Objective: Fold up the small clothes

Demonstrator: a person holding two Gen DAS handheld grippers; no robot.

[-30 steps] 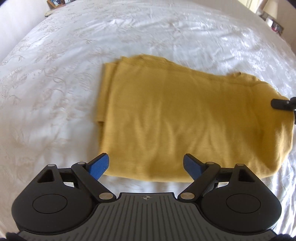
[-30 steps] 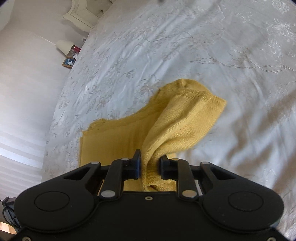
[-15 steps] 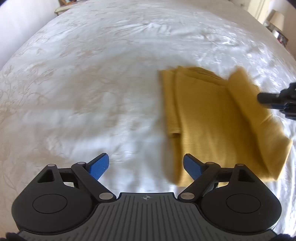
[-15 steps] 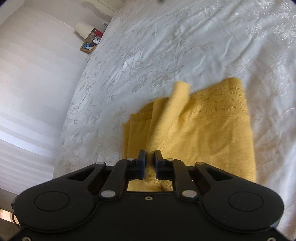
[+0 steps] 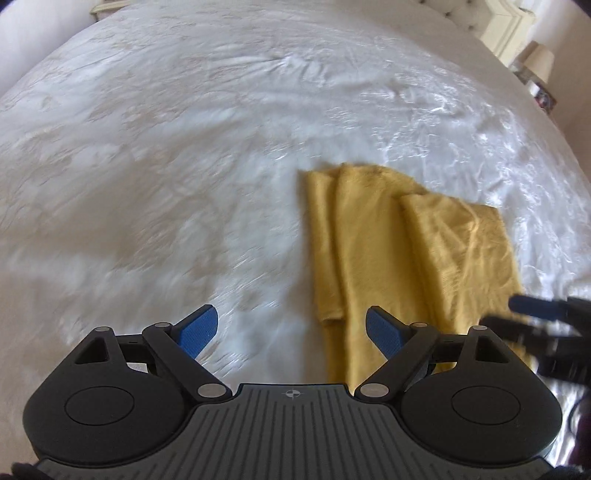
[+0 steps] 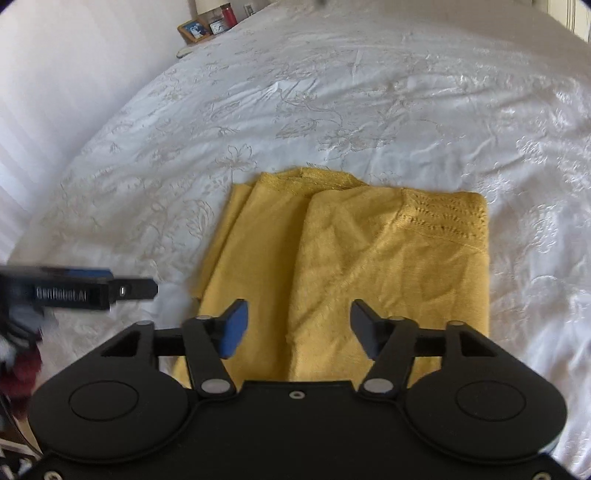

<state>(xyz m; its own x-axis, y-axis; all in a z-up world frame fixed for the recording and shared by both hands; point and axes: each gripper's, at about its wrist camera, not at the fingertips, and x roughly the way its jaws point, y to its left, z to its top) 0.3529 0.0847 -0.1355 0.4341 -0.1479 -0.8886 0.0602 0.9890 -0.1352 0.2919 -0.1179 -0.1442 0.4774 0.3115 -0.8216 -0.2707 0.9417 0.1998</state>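
While the folded yellow garment [image 6: 369, 266] lies mid-frame on the white bed [image 6: 369, 92], the right gripper [image 6: 299, 325] is opening above it, pinching nothing; the left gripper [image 5: 291, 332] gapes empty. Picture frames [image 6: 199, 28] sit upper left.
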